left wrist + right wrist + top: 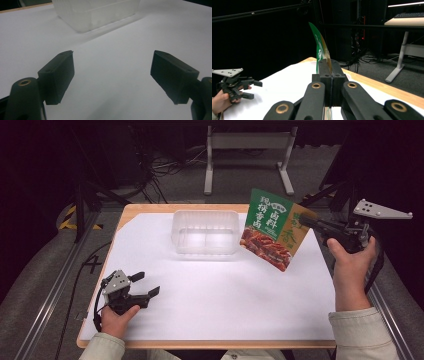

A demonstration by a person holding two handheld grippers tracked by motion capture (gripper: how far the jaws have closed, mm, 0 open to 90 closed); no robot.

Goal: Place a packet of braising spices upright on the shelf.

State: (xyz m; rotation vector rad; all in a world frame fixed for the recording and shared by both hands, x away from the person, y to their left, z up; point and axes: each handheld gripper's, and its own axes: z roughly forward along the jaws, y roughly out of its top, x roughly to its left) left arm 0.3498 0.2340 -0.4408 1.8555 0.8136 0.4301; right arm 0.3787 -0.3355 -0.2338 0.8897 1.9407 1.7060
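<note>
- The container (205, 232) stands on the sheet (215, 290), toward the far edge of the table (131, 210);
- the packet (272, 229) hangs in the air just right of the container, clamped at its right edge in the right gripper (306, 221), farther right of the container;
- the left gripper (146, 284) sits on the sheet, nearer than the container and to its left, well apart from it, jaws spread.

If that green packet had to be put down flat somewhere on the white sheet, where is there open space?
Most of the white sheet is bare: the wide stretch in front of the clear tub, between the open left gripper and the right hand. The far edge is crowded, where the tub sits and the packet hangs.
</note>
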